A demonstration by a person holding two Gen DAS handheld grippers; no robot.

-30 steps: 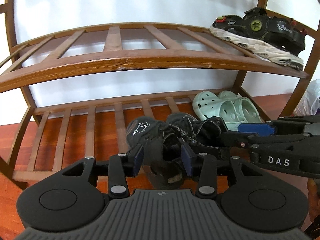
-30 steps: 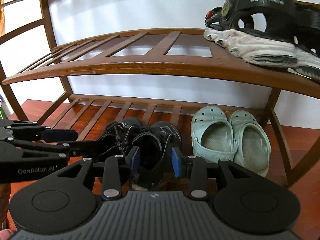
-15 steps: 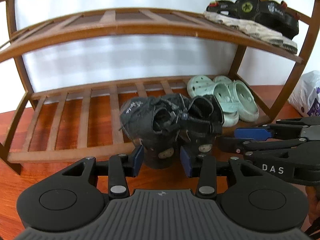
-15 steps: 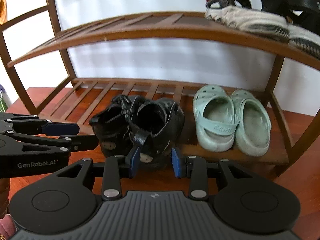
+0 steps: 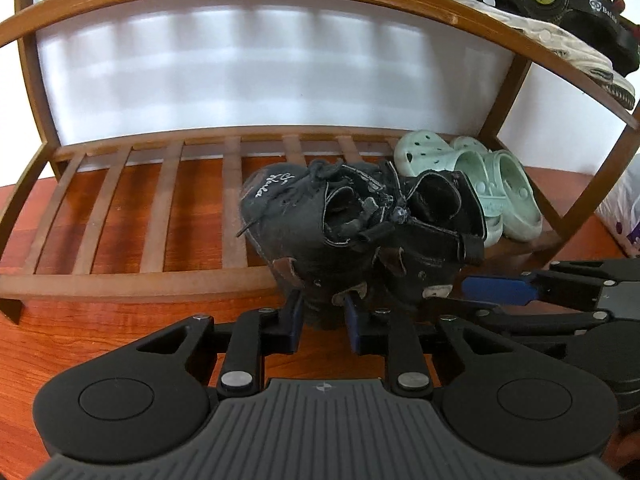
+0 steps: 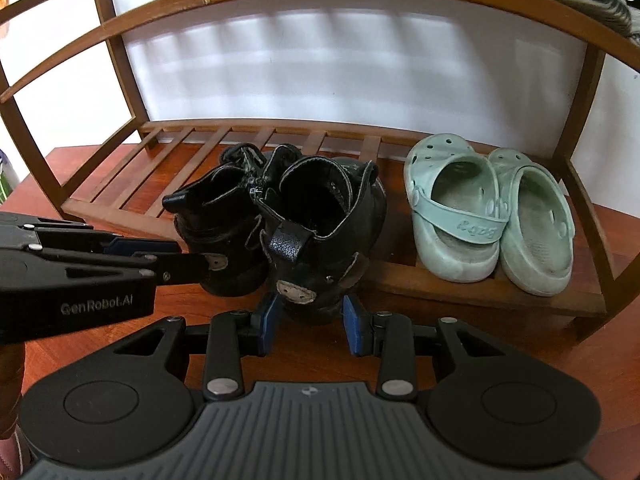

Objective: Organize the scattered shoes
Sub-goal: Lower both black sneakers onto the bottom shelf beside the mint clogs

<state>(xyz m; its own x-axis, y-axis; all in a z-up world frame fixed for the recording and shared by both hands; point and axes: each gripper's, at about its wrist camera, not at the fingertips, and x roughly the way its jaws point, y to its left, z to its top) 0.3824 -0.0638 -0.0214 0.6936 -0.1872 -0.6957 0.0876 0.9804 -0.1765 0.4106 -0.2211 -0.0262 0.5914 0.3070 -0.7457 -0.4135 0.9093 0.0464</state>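
Black leather boots [image 5: 360, 236] stand paired at the front edge of the wooden rack's lower shelf [image 5: 120, 280], heels overhanging. Left claw [image 5: 322, 322] and right claw [image 6: 308, 322] each sit parted around a heel, not squeezing. Mint clogs [image 6: 488, 216] rest beside them toward the shelf's right end; black sandals [image 5: 560, 4] lie on the upper shelf.

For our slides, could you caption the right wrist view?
Right gripper open behind a black boot on the rack's lower shelf, beside mint clogs.
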